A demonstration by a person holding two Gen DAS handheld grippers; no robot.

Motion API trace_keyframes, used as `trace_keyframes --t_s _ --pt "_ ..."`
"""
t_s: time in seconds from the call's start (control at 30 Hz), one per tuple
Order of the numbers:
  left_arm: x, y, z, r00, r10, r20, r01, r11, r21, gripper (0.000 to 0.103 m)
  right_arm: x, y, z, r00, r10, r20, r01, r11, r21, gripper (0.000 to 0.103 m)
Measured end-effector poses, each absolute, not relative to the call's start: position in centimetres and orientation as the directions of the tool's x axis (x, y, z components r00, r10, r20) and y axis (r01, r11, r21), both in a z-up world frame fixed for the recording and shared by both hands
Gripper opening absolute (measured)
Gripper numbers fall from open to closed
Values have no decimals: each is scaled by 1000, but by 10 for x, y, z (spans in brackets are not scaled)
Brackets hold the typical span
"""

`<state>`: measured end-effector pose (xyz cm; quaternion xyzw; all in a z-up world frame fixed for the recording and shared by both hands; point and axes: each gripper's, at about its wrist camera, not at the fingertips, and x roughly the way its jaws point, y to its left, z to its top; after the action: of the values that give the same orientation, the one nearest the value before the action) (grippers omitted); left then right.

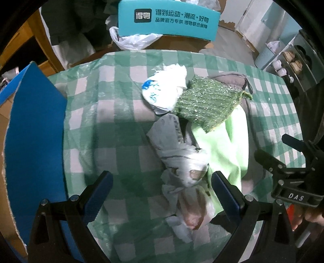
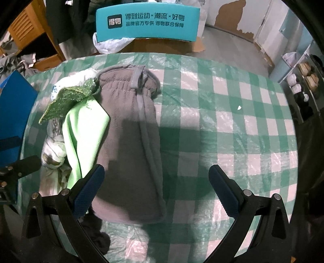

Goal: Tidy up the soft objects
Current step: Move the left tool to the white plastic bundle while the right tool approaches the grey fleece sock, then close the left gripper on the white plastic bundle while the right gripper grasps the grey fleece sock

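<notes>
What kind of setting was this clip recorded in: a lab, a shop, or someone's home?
Most likely a lived-in home, perhaps a spare or storage room. A table with a green checked plastic cover, a teal shoe box with plastic bags behind it, and a wall with peeling paint suggest that.

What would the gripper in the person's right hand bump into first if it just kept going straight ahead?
Most likely the grey fleece mitten. The right gripper is open, and the mitten lies lengthwise between its fingers, slightly toward the left one, on the checked tablecloth. How high the gripper is above it is unclear.
</notes>
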<state>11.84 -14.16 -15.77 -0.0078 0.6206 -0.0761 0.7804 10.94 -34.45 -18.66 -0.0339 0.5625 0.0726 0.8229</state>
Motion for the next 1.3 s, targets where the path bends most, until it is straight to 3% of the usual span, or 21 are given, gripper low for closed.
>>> trace_keyframes --t_s 0.4,0.63,0.83,0.93,0.97,1.13,1.3 --pt "122 -155 -181 175 -97 -980 137 988 -74 99 116 -338 -203 307 118 -945 -169 983 68 101" --pt "125 -137 -186 160 -154 -975 124 983 -135 76 123 -330 -218 267 150 -952 -180 978 104 99" --pt "121 -137 -186 165 -166 -972 149 979 -141 61 122 -325 -223 238 201 -950 -203 967 154 63" --pt "118 -137 -185 169 -164 -972 155 978 -139 58 118 -323 -219 253 169 -953 -224 968 112 37" --pt "117 -136 -184 170 -164 -972 156 978 -138 57 118 -325 -216 261 154 -953 -220 971 97 21" --pt "115 -134 -182 168 -167 -972 153 978 -141 50 114 -343 -212 254 144 -956 -184 978 99 17" --pt "113 -127 -178 175 -151 -973 143 982 -126 50 107 -358 -213 252 106 -962 -164 984 65 17"
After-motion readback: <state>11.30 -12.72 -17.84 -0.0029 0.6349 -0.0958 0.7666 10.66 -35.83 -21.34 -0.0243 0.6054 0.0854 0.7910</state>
